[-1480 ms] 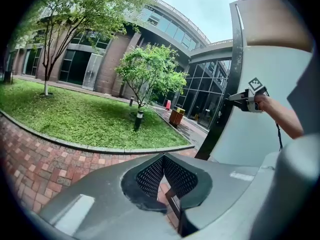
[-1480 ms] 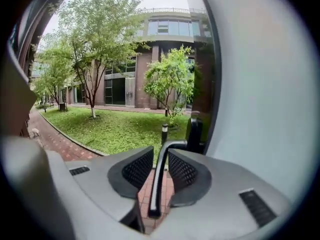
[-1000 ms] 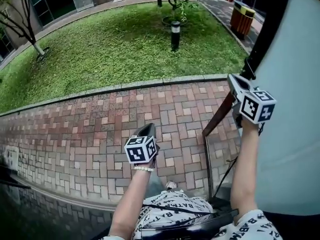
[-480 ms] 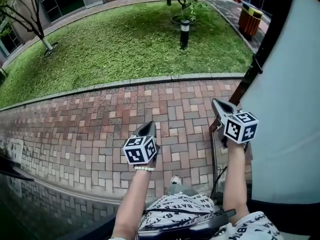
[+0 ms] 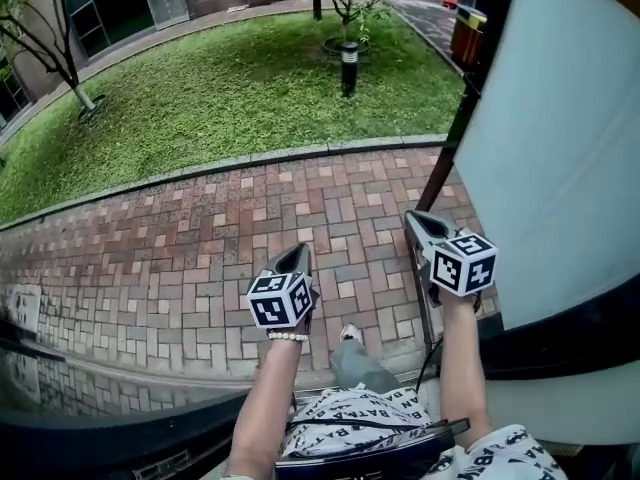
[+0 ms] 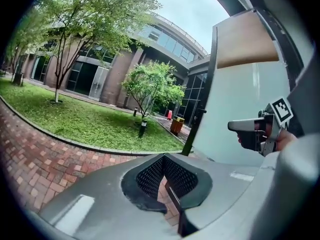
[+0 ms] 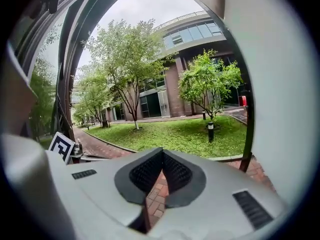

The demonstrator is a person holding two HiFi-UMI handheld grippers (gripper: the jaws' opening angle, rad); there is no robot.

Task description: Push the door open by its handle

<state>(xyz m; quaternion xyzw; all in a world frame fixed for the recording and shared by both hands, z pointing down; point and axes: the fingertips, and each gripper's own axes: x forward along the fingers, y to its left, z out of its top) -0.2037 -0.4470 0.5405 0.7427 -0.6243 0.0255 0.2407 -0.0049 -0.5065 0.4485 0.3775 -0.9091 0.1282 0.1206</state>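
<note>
Over the brick paving [image 5: 150,253], the left claw [image 5: 297,255] hangs closed and empty, pointing toward the lawn [image 5: 230,88]. To its right, the right claw [image 5: 417,220] is likewise pressed together on nothing, near the frosted door [image 5: 560,138], which stands swung open at far right.

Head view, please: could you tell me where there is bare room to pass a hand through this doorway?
The brick paving is bare below the lawn's kerb, both left of the left gripper and between it and the right gripper. It is crowded on the right, where that gripper sits beside the open door.
</note>
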